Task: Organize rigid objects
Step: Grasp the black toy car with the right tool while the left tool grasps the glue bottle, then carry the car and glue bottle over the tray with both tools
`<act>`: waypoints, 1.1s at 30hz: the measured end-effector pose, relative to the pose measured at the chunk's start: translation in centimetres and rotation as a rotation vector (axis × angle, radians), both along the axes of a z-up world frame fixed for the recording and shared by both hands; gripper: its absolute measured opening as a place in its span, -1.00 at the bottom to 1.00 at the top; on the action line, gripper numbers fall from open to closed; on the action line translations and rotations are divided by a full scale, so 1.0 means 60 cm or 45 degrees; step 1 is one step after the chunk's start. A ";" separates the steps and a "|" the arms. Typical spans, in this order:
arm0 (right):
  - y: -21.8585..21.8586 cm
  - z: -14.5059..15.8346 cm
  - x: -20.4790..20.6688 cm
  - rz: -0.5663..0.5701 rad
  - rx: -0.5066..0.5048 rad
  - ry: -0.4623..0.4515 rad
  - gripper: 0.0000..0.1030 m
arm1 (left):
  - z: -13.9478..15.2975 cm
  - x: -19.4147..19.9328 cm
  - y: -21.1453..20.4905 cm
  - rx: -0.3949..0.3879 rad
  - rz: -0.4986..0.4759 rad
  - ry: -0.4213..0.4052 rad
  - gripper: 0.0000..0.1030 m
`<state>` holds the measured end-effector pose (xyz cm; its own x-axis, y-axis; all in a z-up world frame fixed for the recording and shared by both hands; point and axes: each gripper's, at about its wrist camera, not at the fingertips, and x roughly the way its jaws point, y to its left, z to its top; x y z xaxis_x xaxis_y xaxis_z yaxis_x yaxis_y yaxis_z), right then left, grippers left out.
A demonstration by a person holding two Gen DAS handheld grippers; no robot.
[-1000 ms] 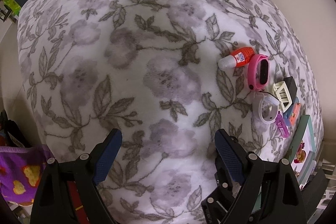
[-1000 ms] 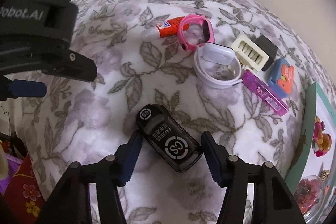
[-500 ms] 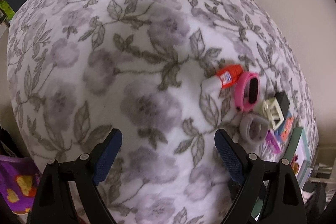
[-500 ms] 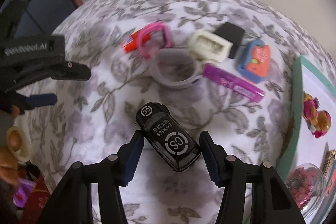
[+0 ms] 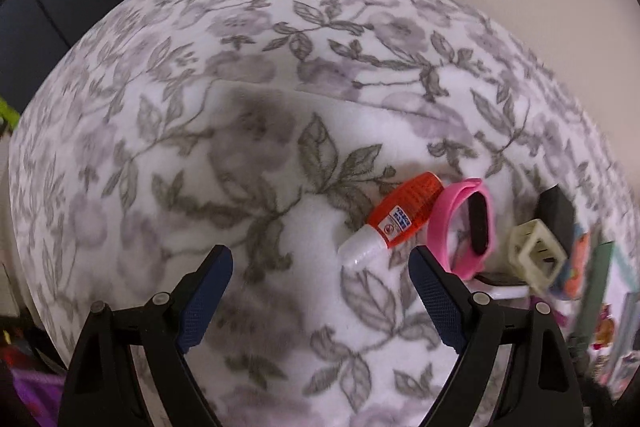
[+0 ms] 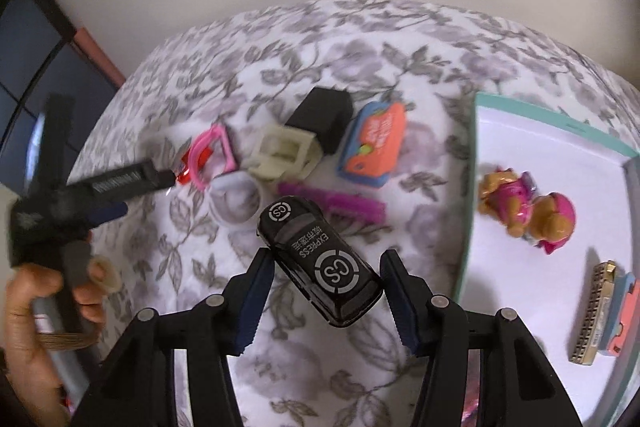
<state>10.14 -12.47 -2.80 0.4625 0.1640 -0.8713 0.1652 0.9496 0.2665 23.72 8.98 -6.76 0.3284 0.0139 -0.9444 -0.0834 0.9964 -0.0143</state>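
1. Floral bench (image 6: 328, 39); teal tray (image 6: 520, 107) at 3 o'clock.
2. Right tongs (image 6: 324, 291) clamped on black toy car (image 6: 320, 263), lifted over cloth.
3. Left tongs (image 5: 320, 291) apart, empty; orange glue bottle (image 5: 404, 219) at 1 o'clock.

"CS" and "EXPRESS" on toy car (image 6: 320, 263)

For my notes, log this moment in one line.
right gripper: shut on black toy car | left gripper: open, empty | nearby: orange glue bottle

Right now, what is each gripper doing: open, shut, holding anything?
Left gripper: open, nothing between its fingers.
Right gripper: shut on the black toy car.
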 end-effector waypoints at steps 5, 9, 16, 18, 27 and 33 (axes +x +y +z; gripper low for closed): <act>-0.016 -0.002 0.004 -0.018 0.015 0.007 0.11 | -0.012 0.015 -0.024 0.082 -0.089 -0.030 0.56; -0.017 -0.011 0.004 -0.019 0.023 0.025 0.11 | -0.015 0.015 -0.043 0.148 -0.156 -0.070 0.12; -0.021 -0.016 0.005 -0.023 0.034 0.032 0.11 | -0.012 0.017 -0.063 0.154 -0.226 -0.077 -0.54; -0.025 -0.012 0.003 -0.030 0.040 0.024 0.11 | -0.011 0.018 -0.058 0.142 -0.208 -0.066 -0.56; -0.056 0.018 -0.007 -0.088 0.088 -0.026 0.11 | 0.026 0.009 -0.007 -0.021 -0.067 -0.043 -0.57; -0.102 0.043 -0.024 -0.179 0.138 -0.067 0.11 | 0.086 -0.008 -0.023 -0.101 -0.088 -0.121 -0.57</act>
